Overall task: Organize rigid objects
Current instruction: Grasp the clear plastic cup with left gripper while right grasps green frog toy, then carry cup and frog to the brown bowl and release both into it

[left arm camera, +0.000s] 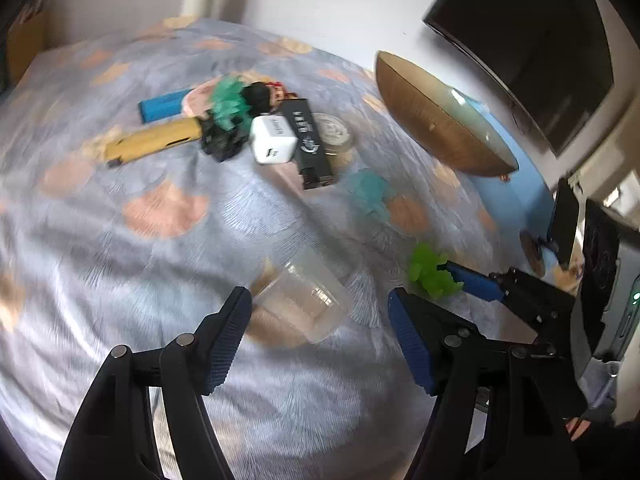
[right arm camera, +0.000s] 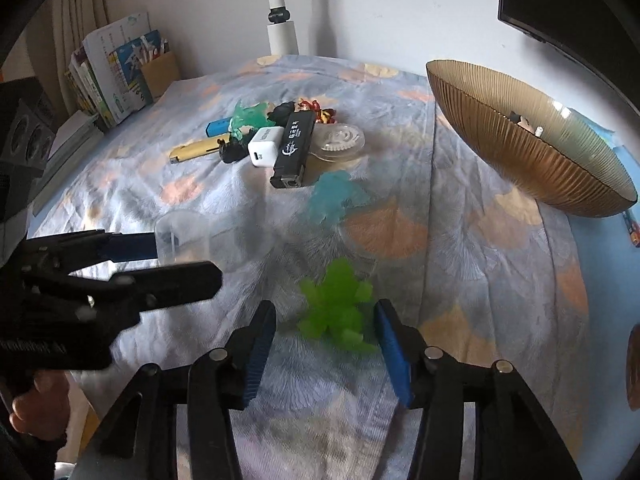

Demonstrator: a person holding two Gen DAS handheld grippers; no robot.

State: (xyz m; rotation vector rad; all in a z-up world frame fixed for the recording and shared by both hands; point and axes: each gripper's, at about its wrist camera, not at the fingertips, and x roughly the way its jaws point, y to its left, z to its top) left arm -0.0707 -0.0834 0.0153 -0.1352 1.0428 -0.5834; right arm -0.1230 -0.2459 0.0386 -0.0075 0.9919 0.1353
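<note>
Desk pushed against a white wall, covered with a grey-blue cloth (right arm camera: 480,240) with peach blobs on it, so everything sits on wrinkly fabric. Books and a cardboard box (right arm camera: 160,68) stand in the back left corner, with a white lamp post (right arm camera: 280,20) behind and a dark screen (left arm camera: 532,40) up on the right.

The green toy (right arm camera: 336,312) lies on the cloth right between the right gripper (right arm camera: 326,344) pads, which are spread with a gap on each side, not pinching it. The clear plastic cup (left arm camera: 304,300) lies tipped on its side just ahead of the left gripper (left arm camera: 320,320), whose jaws are wide apart and off it.

Further back is a teal toy (right arm camera: 336,196), then a pile: black lighter (right arm camera: 292,148), white charger cube (right arm camera: 264,146), clear round lid (right arm camera: 340,140), yellow lighter (right arm camera: 196,150), blue lighter (right arm camera: 218,126), plus small figures too jumbled to sort out. The ribbed brown bowl (right arm camera: 520,160) sits right; something small is inside, can't tell what. Left view is blurry.
</note>
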